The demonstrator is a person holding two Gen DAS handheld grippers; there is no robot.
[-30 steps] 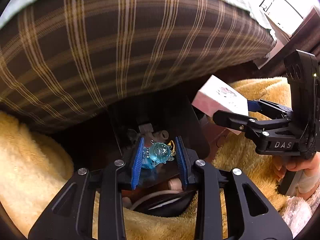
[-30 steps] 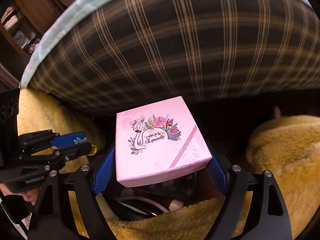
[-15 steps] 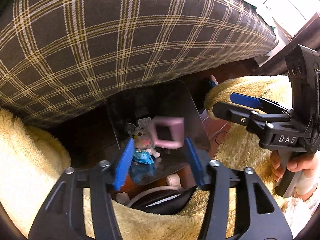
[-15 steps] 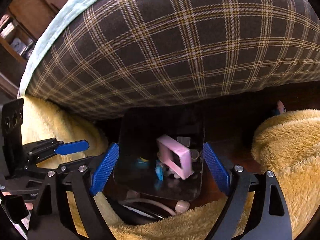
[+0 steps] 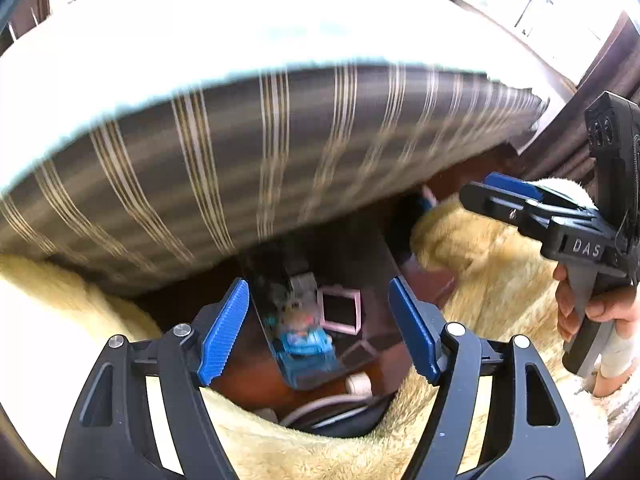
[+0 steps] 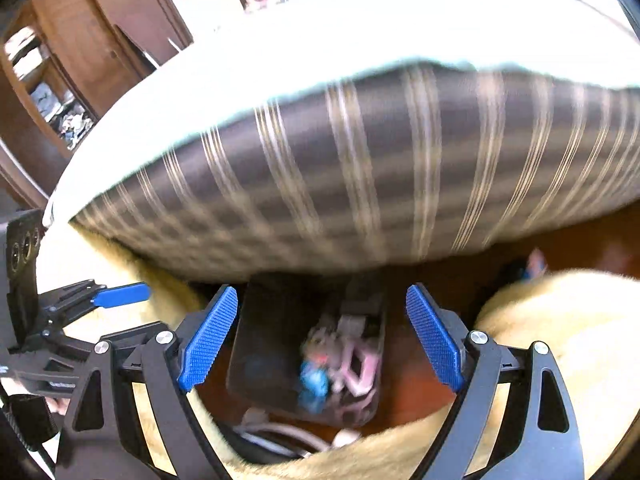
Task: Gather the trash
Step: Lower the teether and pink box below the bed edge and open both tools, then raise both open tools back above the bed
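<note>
Your left gripper (image 5: 318, 330) is opening with nothing in it, your right gripper (image 6: 320, 336) is spread empty too, and the pink box (image 5: 340, 310) plus what looks like a blue toy (image 5: 306, 344) sit in the dark bin (image 6: 260, 344) below.

You've got two grippers showing, the left gripper (image 5: 318, 330) at six o'clock and the right gripper (image 5: 480, 196) at three. One dark bin (image 5: 320, 248) dead centre. Inside it, count one pink box (image 5: 340, 312) and one blue toy (image 5: 306, 346). One plaid cushion (image 5: 240, 160) up at twelve.
</note>
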